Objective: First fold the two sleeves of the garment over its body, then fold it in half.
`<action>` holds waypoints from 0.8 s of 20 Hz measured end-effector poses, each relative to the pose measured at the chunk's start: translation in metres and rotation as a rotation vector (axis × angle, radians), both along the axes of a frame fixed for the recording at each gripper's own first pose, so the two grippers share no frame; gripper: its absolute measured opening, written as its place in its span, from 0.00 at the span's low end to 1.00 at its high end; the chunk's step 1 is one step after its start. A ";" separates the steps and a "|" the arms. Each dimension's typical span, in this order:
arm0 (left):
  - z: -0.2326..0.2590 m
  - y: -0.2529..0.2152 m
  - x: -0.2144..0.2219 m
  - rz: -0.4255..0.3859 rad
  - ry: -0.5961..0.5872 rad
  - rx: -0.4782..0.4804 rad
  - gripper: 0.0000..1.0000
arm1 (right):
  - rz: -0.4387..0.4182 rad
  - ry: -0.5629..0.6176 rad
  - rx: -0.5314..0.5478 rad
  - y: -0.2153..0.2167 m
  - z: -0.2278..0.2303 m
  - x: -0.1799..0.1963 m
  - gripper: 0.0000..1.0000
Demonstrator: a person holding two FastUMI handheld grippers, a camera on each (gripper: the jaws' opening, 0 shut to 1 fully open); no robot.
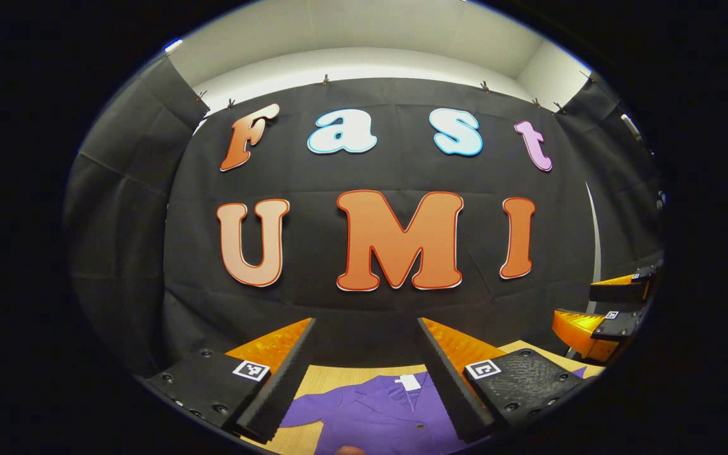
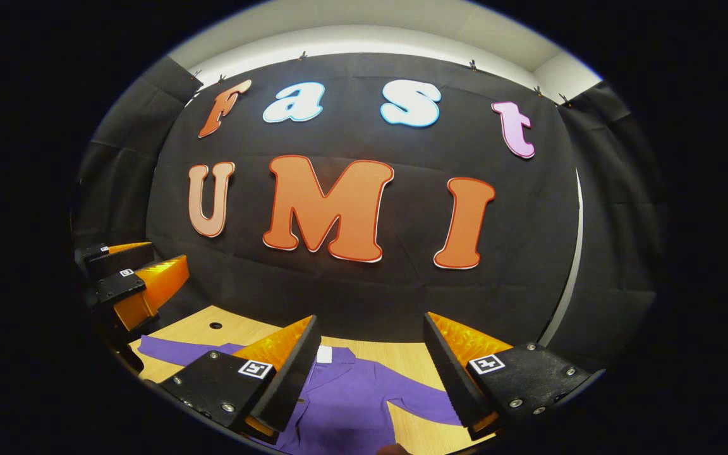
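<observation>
Seemingly untouched, the purple garment [image 1: 376,414] lies flat on the worktop [image 1: 313,382] in the left gripper view, below the left gripper [image 1: 364,373], whose fingers stand wide apart, empty. Right gripper view: right gripper [image 2: 370,373] equally spread, holding nothing; a sleeve [image 2: 421,404] lies outstretched. Soft, light cloth; best pinched at each cuff.

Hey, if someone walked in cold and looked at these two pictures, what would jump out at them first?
Probably the purple garment, lying flat on the wooden table with its collar toward the black cloth wall and a sleeve stretched out to each side. Next, the two grippers held above it with fingers spread wide: the left gripper over the collar, the right gripper beside it.
</observation>
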State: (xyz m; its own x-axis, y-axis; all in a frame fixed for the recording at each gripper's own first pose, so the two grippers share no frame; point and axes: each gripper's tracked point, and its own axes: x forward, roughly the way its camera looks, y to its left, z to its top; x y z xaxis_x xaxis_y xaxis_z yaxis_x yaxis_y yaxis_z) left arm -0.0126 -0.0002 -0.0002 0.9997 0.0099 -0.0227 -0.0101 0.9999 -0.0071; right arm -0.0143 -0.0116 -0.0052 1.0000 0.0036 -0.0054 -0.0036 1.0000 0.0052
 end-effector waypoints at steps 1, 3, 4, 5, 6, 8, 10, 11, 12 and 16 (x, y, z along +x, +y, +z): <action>0.001 0.001 -0.001 0.001 -0.002 0.002 1.00 | -0.009 0.003 0.004 -0.003 0.000 0.000 0.97; 0.005 0.002 -0.005 -0.006 -0.013 0.010 0.96 | -0.032 -0.001 0.007 -0.010 0.000 0.001 0.97; 0.007 0.004 -0.007 -0.006 -0.022 0.016 0.96 | -0.044 -0.003 0.006 -0.013 -0.001 0.000 0.97; 0.010 0.006 -0.009 -0.006 -0.028 0.022 0.96 | -0.057 -0.004 0.004 -0.016 -0.001 0.000 0.97; 0.009 0.007 -0.009 -0.009 -0.031 0.023 0.96 | -0.066 -0.008 0.008 -0.020 0.000 -0.002 0.97; 0.008 0.008 -0.013 -0.019 -0.028 0.021 0.96 | -0.092 -0.014 0.015 -0.026 0.001 -0.004 0.96; 0.009 0.009 -0.016 -0.036 -0.032 0.018 1.00 | -0.124 -0.011 0.001 -0.034 -0.001 -0.006 0.96; 0.010 0.009 -0.017 -0.045 -0.037 0.020 0.96 | -0.144 -0.009 -0.006 -0.039 -0.003 -0.007 0.97; 0.010 0.008 -0.019 -0.055 -0.043 0.025 1.00 | -0.165 -0.009 -0.009 -0.044 -0.003 -0.008 0.97; 0.007 0.009 -0.022 -0.086 -0.050 0.030 1.00 | -0.242 0.003 -0.021 -0.060 -0.008 -0.013 0.97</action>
State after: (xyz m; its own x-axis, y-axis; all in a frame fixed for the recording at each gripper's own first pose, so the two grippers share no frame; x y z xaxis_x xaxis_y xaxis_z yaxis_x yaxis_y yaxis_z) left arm -0.0341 0.0085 0.0072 0.9967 -0.0764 0.0264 0.0758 0.9968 0.0248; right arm -0.0272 -0.0712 -0.0131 0.9717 -0.2360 -0.0054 0.2359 0.9716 -0.0158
